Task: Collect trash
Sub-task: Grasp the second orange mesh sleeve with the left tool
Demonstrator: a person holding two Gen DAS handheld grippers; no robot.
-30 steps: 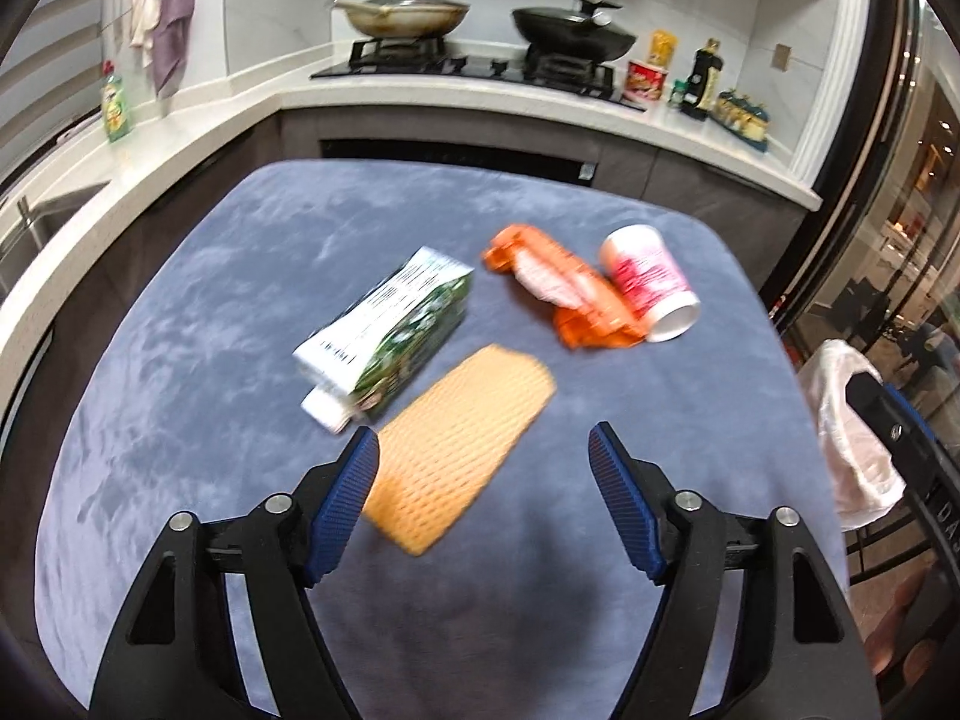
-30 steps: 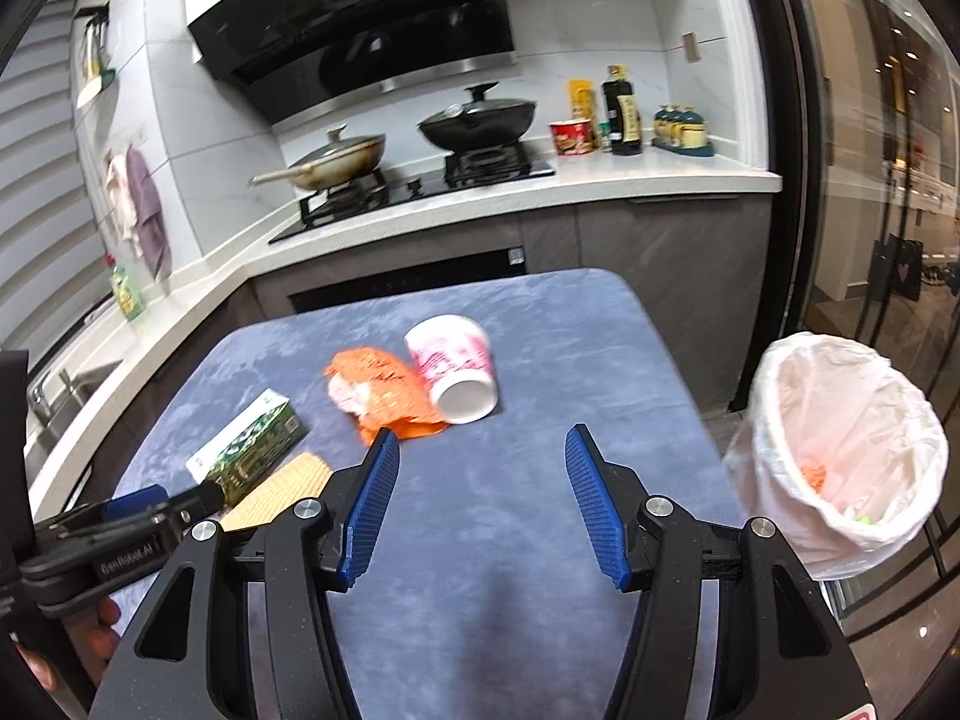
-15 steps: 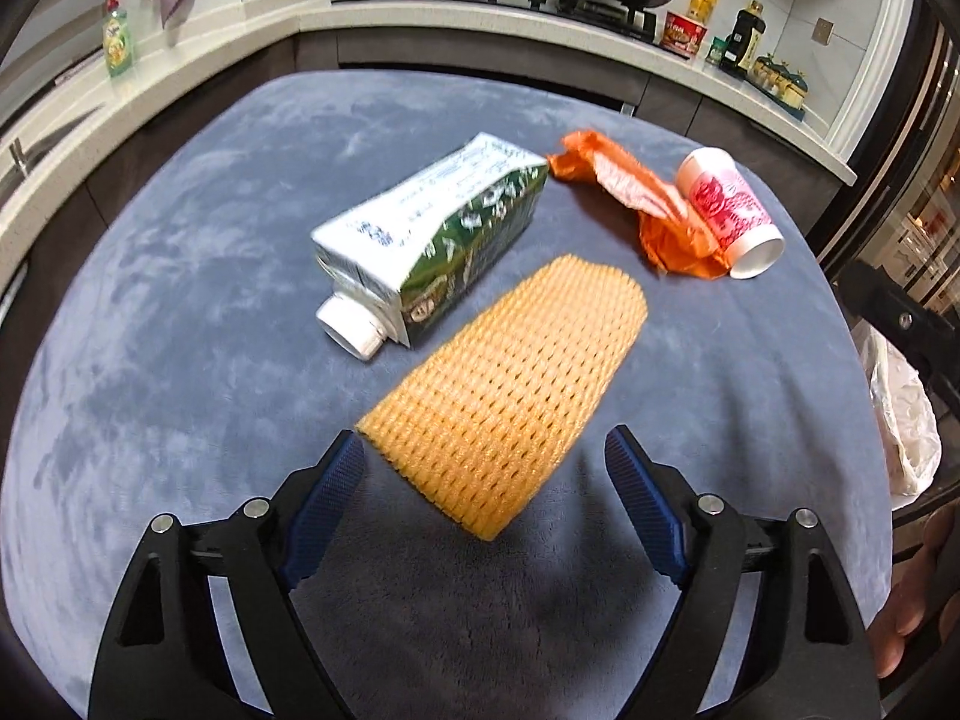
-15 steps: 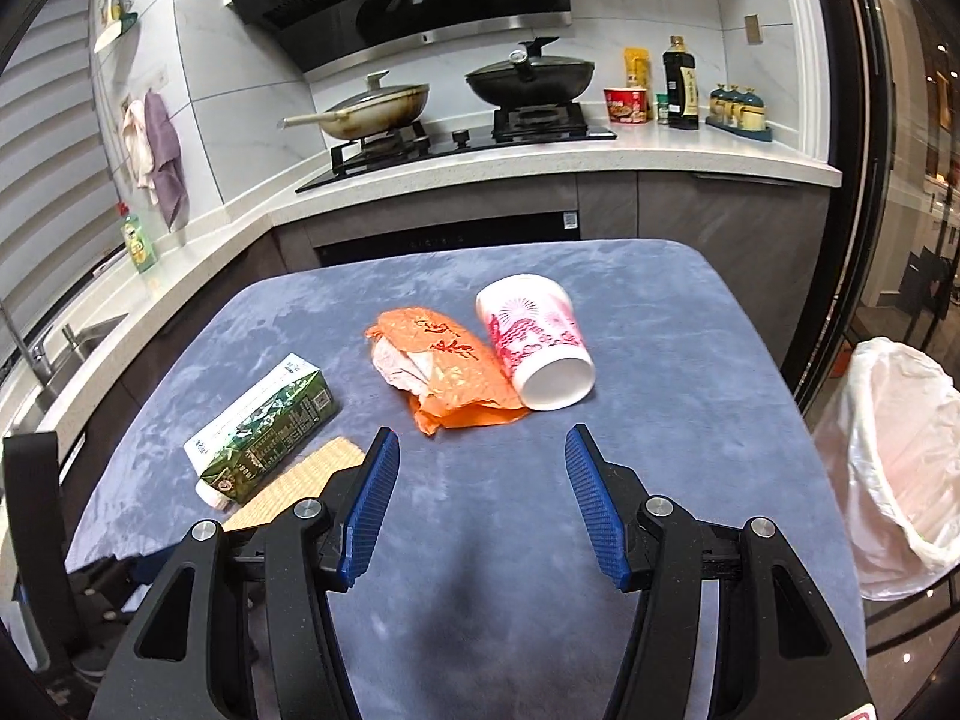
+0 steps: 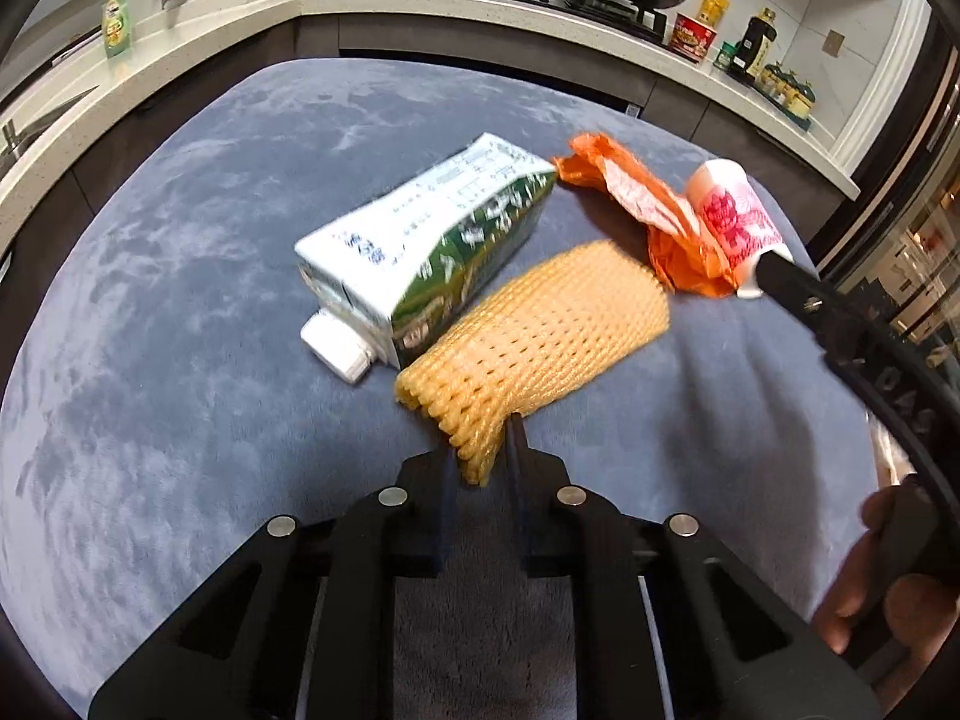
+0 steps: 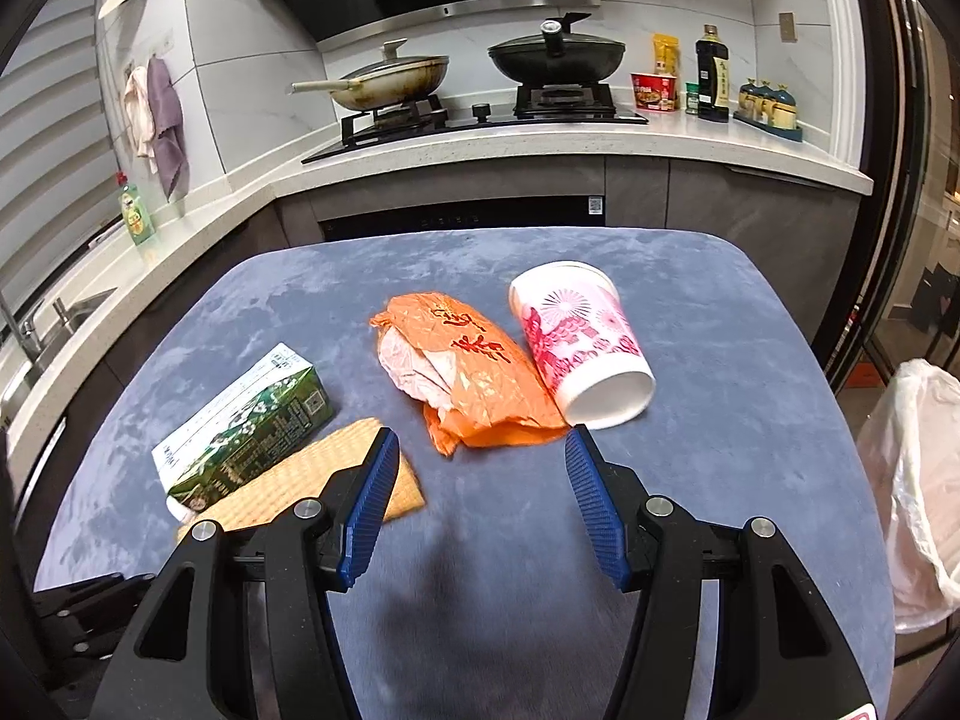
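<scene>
Two low wrist views, shared table (image 5: 180, 312)

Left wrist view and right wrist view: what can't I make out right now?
- Foam net: its pinched end, hidden inside the left gripper.
- Carton: print motion-blurred, left wrist view.
- Trash bag: contents cut off by the right wrist view's edge.
- Cup: mouth hidden behind the right gripper in the left wrist view.

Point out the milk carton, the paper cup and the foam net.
milk carton (image 6: 252, 426), right wrist view, green side panel.
paper cup (image 6: 579, 330), right wrist view, printed side wall.
foam net (image 5: 540, 330), left wrist view, middle of mesh.
</scene>
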